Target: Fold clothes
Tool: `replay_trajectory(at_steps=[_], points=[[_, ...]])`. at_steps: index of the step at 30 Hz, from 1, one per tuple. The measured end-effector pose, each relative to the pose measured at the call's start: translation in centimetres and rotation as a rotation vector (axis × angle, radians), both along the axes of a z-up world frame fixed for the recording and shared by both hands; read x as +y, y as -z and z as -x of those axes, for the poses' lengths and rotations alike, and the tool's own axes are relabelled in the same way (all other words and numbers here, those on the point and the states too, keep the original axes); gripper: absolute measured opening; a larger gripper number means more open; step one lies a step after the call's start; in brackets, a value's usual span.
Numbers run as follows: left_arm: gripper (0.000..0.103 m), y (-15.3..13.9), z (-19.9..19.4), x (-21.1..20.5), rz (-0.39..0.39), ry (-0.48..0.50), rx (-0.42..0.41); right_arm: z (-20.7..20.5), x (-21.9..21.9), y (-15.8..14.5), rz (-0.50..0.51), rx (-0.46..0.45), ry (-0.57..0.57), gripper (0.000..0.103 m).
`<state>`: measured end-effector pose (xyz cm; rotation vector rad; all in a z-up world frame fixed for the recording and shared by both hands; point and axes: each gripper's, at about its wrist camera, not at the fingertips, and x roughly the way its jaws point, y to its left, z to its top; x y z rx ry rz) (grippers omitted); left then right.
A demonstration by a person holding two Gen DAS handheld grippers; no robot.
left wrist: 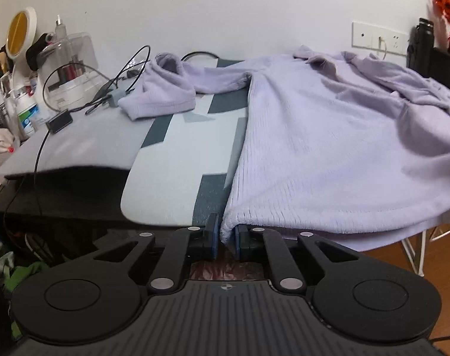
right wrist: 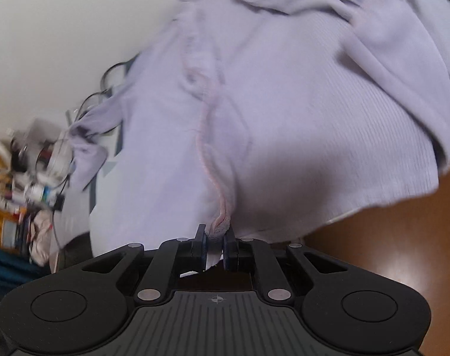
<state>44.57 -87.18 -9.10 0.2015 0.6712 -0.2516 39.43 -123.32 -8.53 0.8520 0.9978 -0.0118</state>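
We see the lilac garment (left wrist: 328, 136) spread over the table (left wrist: 177, 178), its near hem hanging off the front edge. Left gripper (left wrist: 226, 238) fingers pinch the hem's corner; right gripper (right wrist: 215, 244) fingers pinch a bunched fold of the same garment (right wrist: 284, 118).

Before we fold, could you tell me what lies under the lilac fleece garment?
Under the lilac fleece garment lies a grey-and-teal patterned mat; its right part stays covered.

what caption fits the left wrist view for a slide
Left gripper shut on the near corner of a lilac fleece garment spread over the table.
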Motion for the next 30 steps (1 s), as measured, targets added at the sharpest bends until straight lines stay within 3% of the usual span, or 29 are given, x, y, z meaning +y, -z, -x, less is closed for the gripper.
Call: replay_trajectory(at_steps=[3, 4, 7, 12, 17, 21, 26, 30], points=[[0.010, -0.5, -0.1, 0.5, 0.020, 0.013, -0.010, 1.2, 0.2, -1.6, 0.007, -0.122, 0.040, 0.009], [0.010, -0.6, -0.2, 0.6, 0.026, 0.017, -0.012, 1.8, 0.4, -2.5, 0.023, -0.200, 0.041, 0.009], [0.010, -0.2, 0.1, 0.6, 0.014, 0.043, -0.005, 2.8, 1.1, -3.8, 0.114, -0.274, 0.027, 0.009], [0.010, 1.2, -0.1, 0.4, -0.007, 0.066, 0.031, 4.5, 0.4, 2.9, 0.043, -0.096, 0.121, 0.009], [0.010, 2.0, -0.4, 0.0, -0.055, 0.108, 0.047, 6.3, 0.3, 7.4, -0.088, -0.053, 0.240, 0.011], [0.010, 2.3, -0.6, -0.3, -0.066, 0.125, 0.059, 6.2, 0.6, 6.0, -0.001, -0.003, 0.230, 0.041], [0.010, 2.6, -0.5, -0.2, -0.052, 0.131, 0.064, 5.8, 0.8, 0.0, 0.205, -0.084, 0.157, 0.042], [0.012, 3.0, -0.5, -0.2, -0.043, 0.111, 0.076, 1.3, 1.3, -2.9, 0.280, -0.156, 0.053, 0.045]])
